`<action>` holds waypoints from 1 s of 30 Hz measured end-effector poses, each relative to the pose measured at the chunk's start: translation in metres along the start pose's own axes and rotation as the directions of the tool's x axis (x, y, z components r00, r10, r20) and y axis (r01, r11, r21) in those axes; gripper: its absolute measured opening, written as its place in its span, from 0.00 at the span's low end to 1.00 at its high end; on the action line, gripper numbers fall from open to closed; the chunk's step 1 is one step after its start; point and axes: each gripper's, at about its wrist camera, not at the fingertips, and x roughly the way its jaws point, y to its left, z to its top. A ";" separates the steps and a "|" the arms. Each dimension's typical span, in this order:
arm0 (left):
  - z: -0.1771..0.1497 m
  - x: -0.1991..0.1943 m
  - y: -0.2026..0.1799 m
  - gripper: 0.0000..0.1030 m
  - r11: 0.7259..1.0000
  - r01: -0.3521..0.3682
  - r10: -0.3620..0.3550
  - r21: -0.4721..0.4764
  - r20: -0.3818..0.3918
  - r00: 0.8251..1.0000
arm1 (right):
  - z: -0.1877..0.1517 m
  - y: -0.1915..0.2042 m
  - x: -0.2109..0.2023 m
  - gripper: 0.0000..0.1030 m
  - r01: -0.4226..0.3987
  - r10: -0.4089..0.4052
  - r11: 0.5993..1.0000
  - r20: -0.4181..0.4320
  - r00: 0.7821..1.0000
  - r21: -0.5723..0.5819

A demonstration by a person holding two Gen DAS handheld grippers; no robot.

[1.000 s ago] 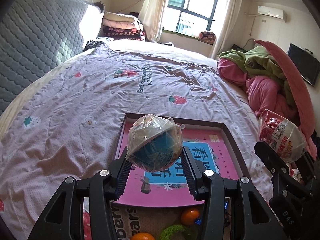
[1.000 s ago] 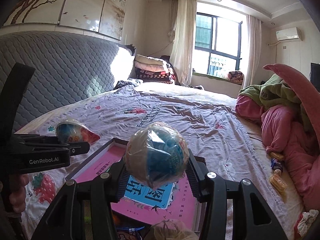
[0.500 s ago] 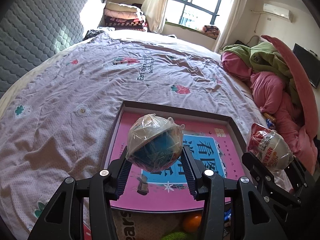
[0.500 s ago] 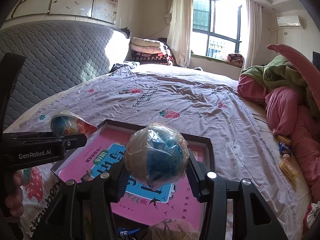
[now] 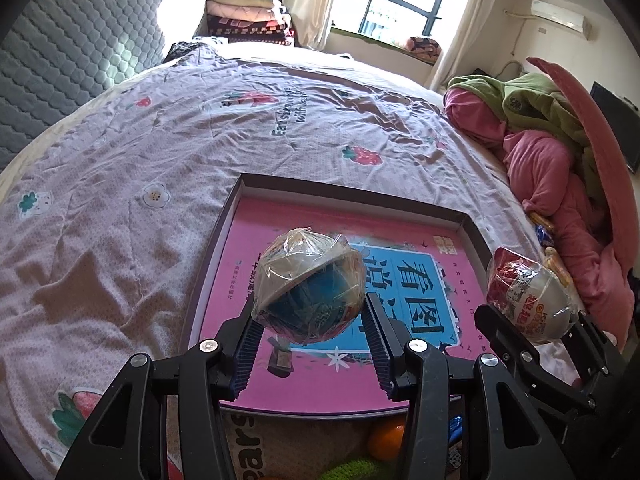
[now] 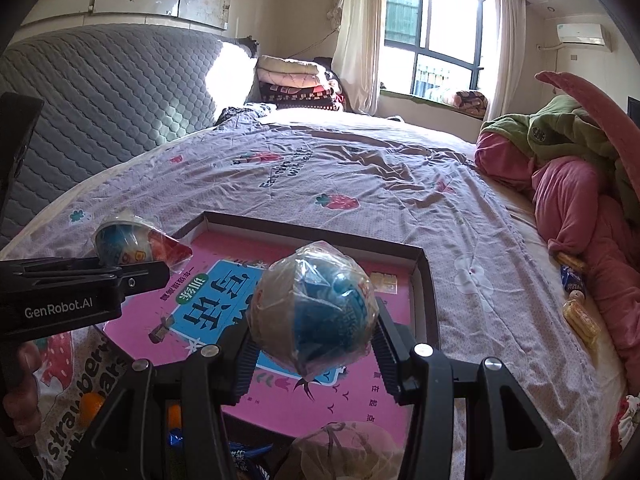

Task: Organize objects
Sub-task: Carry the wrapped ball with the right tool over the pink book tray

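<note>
Left gripper pinching plastic-wrapped blue ball, fingers tight on it, above pink tray on bed. Right gripper clamps second wrapped ball, same tray below.

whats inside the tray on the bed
Inside the tray lies only a pink book with a blue title panel, covering its floor. The wrapped cups hang above it, hiding part; nothing beneath the book shows.

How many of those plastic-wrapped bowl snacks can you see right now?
2: one in the left gripper over the pink tray, one in the right gripper. Others may be hidden below.
</note>
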 end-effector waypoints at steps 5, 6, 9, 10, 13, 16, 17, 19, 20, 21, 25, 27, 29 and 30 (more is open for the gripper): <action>-0.001 0.008 0.003 0.49 1.000 0.002 -0.002 -0.006 -0.020 1.000 | -0.004 -0.002 0.006 0.50 0.002 -0.002 1.000 -0.027 1.000 0.000; -0.001 0.009 0.004 0.49 1.000 0.002 -0.002 -0.009 -0.023 1.000 | -0.005 -0.002 0.008 0.50 -0.001 0.001 1.000 -0.033 0.999 0.003; -0.002 0.013 0.005 0.49 1.000 -0.002 0.002 -0.009 -0.032 0.999 | -0.007 -0.002 0.011 0.50 0.005 -0.005 1.000 -0.044 0.999 0.002; -0.003 0.016 0.005 0.49 1.000 -0.002 0.002 -0.008 -0.039 0.999 | -0.007 -0.002 0.012 0.50 0.007 -0.007 1.000 -0.048 0.999 0.002; -0.005 0.021 0.003 0.49 1.000 -0.009 0.009 -0.001 -0.054 0.999 | -0.008 -0.003 0.013 0.50 0.006 -0.006 1.000 -0.058 0.998 0.008; -0.007 0.023 0.001 0.49 1.000 -0.013 0.013 0.006 -0.056 0.998 | -0.010 -0.002 0.017 0.50 0.014 -0.014 1.000 -0.069 0.998 0.000; -0.007 0.024 0.000 0.49 1.000 -0.013 0.014 0.010 -0.058 0.998 | -0.010 -0.001 0.018 0.50 0.018 -0.018 1.000 -0.072 0.997 -0.003; -0.008 0.025 0.000 0.49 1.000 -0.016 0.017 0.012 -0.058 0.998 | -0.009 0.000 0.019 0.50 0.017 -0.017 1.000 -0.075 0.997 0.000; -0.009 0.025 -0.001 0.49 1.000 -0.017 0.018 0.013 -0.061 0.998 | -0.009 0.000 0.019 0.50 0.018 -0.018 1.000 -0.076 0.997 0.000; -0.009 0.026 -0.001 0.49 1.000 -0.020 0.021 0.012 -0.063 0.998 | -0.009 0.001 0.019 0.50 0.020 -0.020 1.000 -0.075 0.997 -0.002; -0.011 0.031 -0.002 0.49 1.000 -0.019 0.020 0.010 -0.077 0.997 | -0.010 0.002 0.022 0.50 0.031 -0.032 0.999 -0.088 0.996 -0.006; -0.012 0.032 -0.004 0.49 1.000 -0.022 0.023 0.017 -0.080 0.997 | -0.010 0.001 0.024 0.50 0.031 -0.031 1.000 -0.100 0.994 -0.004; -0.013 0.034 -0.004 0.49 1.000 -0.023 0.025 0.019 -0.085 0.996 | -0.012 0.001 0.027 0.50 0.037 -0.037 0.999 -0.116 0.993 -0.005; -0.013 0.034 -0.004 0.49 1.000 -0.023 0.025 0.018 -0.087 0.996 | -0.012 0.001 0.029 0.50 0.039 -0.039 0.999 -0.127 0.991 -0.004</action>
